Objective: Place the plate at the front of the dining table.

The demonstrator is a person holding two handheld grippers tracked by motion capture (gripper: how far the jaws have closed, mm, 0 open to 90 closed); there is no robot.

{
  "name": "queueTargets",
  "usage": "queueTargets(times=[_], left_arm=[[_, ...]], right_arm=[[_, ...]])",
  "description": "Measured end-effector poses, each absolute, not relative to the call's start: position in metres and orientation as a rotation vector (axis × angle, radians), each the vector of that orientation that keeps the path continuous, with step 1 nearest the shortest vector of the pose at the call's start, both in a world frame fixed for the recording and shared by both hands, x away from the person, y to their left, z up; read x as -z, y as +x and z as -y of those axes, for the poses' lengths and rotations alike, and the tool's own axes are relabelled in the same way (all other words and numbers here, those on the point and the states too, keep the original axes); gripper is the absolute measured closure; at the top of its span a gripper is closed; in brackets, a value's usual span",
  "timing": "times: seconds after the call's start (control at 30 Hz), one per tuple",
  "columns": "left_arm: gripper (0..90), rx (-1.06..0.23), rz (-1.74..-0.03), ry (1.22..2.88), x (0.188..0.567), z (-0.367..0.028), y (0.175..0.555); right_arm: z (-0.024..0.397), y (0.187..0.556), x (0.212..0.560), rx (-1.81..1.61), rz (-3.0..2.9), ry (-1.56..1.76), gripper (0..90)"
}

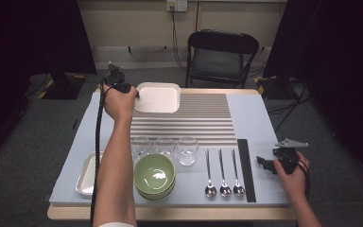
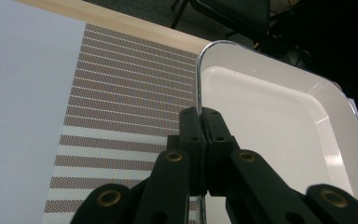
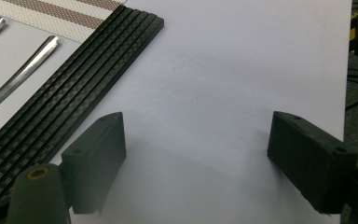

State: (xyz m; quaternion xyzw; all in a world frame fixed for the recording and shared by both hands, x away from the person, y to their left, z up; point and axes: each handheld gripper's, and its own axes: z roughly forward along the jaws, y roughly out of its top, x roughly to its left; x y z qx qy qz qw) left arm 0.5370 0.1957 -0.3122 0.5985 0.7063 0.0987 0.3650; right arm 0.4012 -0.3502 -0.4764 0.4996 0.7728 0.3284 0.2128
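At the far left corner of the tabletop [image 1: 250,113], the left hand-held gripper [image 2: 204,122] is clenched on the white tray's [image 2: 270,121] near rim — tray stretching away to its right — while the right hand-held gripper [image 3: 196,154] rests released, well apart.

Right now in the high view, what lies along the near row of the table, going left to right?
Metal tray → green bowls → three spoons → black slatted strip → right claw, open on the mat. The three glasses stand just behind the bowls.
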Motion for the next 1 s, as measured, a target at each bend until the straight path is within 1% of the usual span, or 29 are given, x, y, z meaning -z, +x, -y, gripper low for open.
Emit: queueTargets(times=[1.0], left_arm=[[88.9,-0.259,-1.816,1.548,0.3183,-0.1884,0.5435]], right_arm=[[0.3501,0.4011,0.4763,-0.91,-2.145,1.384,18.2]])
